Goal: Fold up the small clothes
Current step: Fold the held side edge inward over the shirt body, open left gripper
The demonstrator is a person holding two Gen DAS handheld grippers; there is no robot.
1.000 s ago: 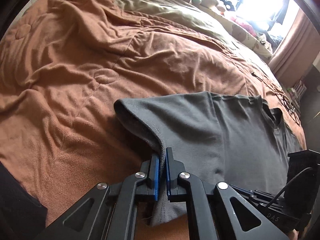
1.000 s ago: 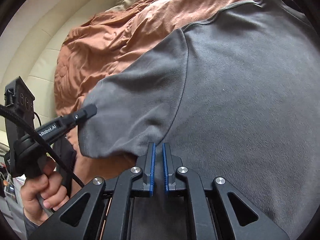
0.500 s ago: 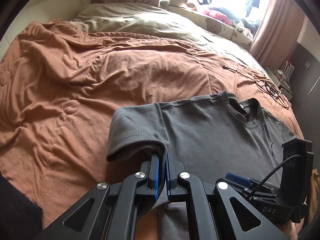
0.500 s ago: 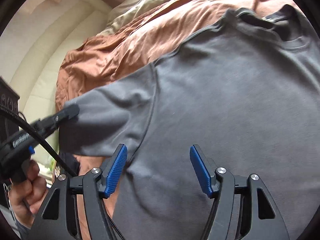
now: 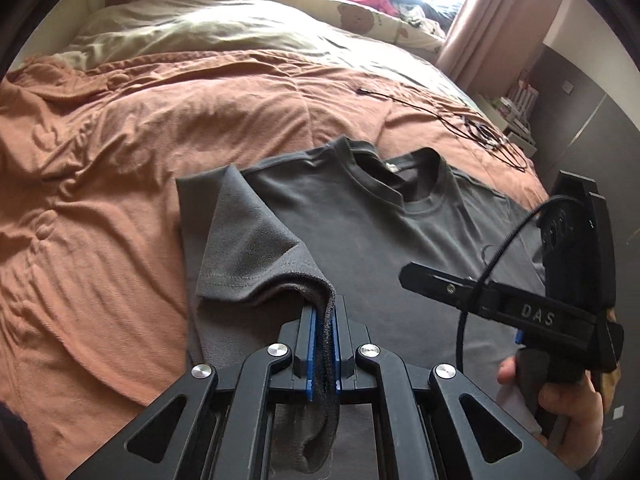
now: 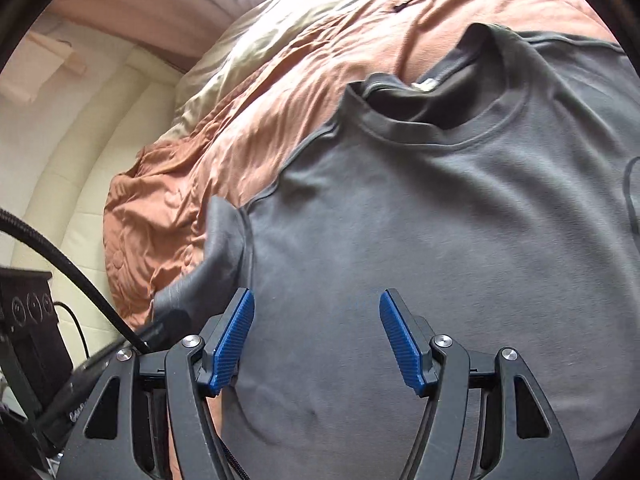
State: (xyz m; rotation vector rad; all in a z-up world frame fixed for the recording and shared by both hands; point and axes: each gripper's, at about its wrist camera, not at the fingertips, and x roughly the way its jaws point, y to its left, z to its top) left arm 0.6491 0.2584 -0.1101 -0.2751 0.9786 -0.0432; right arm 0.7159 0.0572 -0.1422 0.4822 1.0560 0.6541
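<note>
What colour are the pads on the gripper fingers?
Blue, ribbed pads; clearest in the right wrist view.

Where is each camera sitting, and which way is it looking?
Left wrist: sits on the left gripper, looking along its jaws, shut on the sleeve of the grey T-shirt, across the bed; the right hand shows.
Right wrist: sits on the right gripper, jaws open, looking at the T-shirt's chest and collar.
Both see the T-shirt, the orange blanket and the other gripper.

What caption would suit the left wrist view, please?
Left gripper pinches the grey T-shirt sleeve, folding it over on the orange blanket.
</note>
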